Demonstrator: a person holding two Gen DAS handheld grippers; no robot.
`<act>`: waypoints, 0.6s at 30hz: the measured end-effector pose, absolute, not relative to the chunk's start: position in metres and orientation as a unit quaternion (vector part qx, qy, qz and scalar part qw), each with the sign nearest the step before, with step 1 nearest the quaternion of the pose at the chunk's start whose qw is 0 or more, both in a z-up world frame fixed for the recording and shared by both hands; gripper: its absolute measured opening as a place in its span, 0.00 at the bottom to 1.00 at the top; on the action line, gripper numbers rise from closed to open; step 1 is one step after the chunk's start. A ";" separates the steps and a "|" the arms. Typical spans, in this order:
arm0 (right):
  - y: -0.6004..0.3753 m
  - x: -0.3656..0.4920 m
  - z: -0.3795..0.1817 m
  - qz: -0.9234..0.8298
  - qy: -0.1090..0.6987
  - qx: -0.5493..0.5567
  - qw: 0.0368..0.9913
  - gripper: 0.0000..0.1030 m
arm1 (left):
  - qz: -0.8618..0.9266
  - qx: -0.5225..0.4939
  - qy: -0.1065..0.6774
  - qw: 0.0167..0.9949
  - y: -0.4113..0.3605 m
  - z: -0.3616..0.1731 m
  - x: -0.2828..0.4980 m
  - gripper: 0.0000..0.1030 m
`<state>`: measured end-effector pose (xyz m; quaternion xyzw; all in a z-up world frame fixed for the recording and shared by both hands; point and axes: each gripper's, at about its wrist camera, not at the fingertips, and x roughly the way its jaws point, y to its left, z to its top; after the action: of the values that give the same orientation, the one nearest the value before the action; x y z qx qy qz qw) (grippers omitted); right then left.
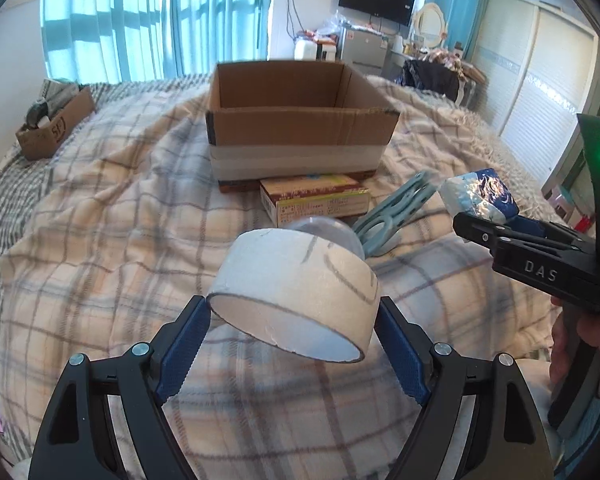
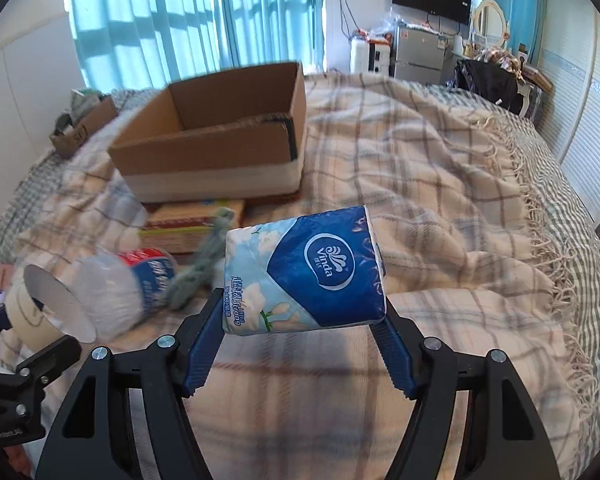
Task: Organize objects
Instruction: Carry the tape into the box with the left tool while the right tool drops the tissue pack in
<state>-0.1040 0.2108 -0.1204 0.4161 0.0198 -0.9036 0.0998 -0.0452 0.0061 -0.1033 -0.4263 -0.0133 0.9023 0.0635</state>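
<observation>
My left gripper is shut on a wide roll of clear tape and holds it above the bed; the roll also shows in the right wrist view. My right gripper is shut on a blue and white Vinda tissue pack, also lifted; the pack shows in the left wrist view. An open, empty cardboard box stands ahead on the plaid blanket, also in the right wrist view. Left on the blanket lie a flat carton, a pale green hanger clip and a clear plastic cup.
A small cardboard box with odds and ends sits at the bed's far left. The blanket's fringed edge runs along the right. Curtains, a fridge and a wall TV stand behind the bed.
</observation>
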 end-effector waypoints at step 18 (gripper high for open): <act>0.171 -0.078 -0.009 -0.939 0.064 0.303 0.151 0.68 | 0.942 -0.328 -0.025 0.069 -0.006 -0.008 -0.097 0.83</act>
<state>-0.0782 0.1709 -0.0089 0.3035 0.0643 -0.9387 0.1506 -0.0969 -0.0062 -0.0083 -0.3276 -0.0254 0.9420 0.0691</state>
